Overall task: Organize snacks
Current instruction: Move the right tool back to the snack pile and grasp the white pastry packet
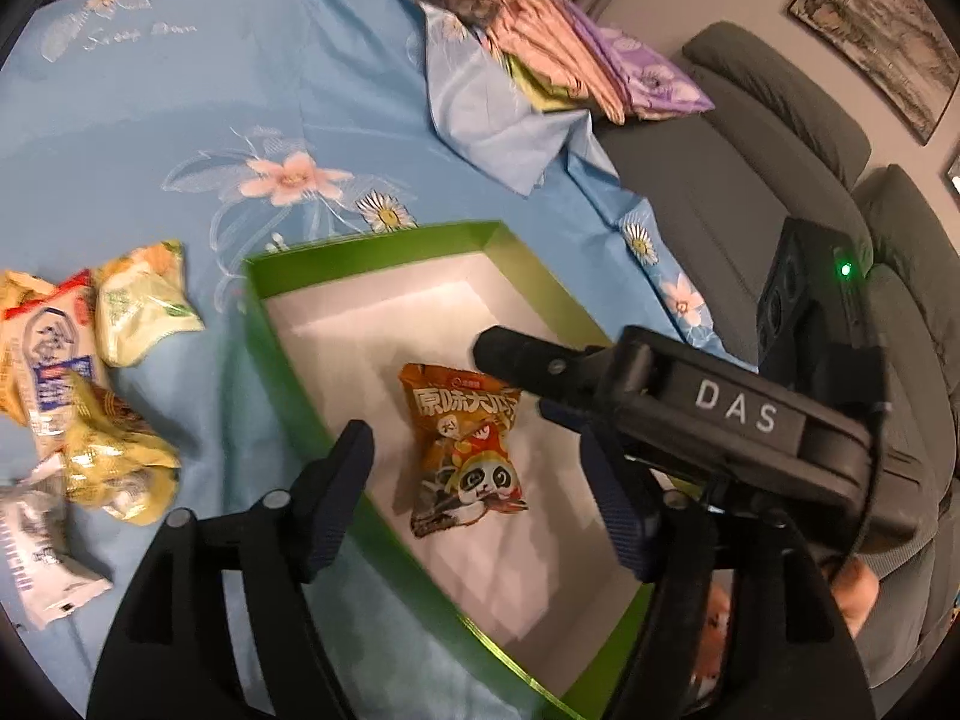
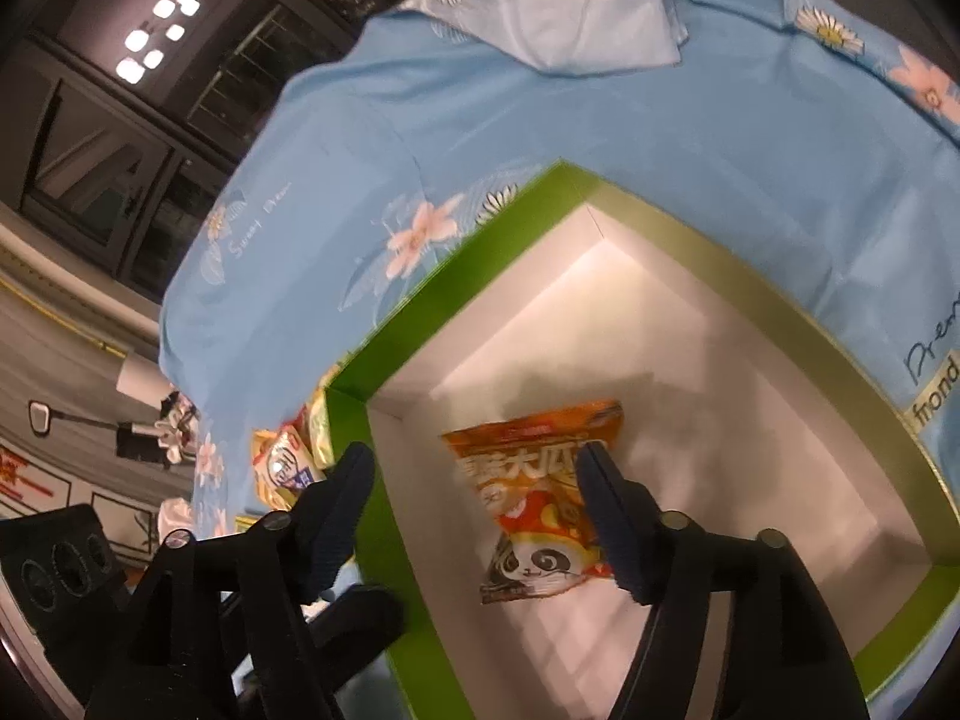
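An orange snack packet with a panda (image 1: 463,450) lies flat on the white floor of a green-rimmed box (image 1: 288,348). It also shows in the right wrist view (image 2: 534,498), inside the same box (image 2: 420,324). My left gripper (image 1: 480,492) is open and empty, above the box over the packet. My right gripper (image 2: 474,498) is open and empty, just above the packet; its body (image 1: 690,414) reaches into the left wrist view from the right. Several loose snack packets (image 1: 90,372) lie on the blue cloth left of the box.
The table is covered by a blue flowered cloth (image 1: 210,120). Folded coloured cloths (image 1: 570,60) lie at the back. A grey sofa (image 1: 780,150) stands to the right. A few packets (image 2: 288,462) peek beside the box's left wall.
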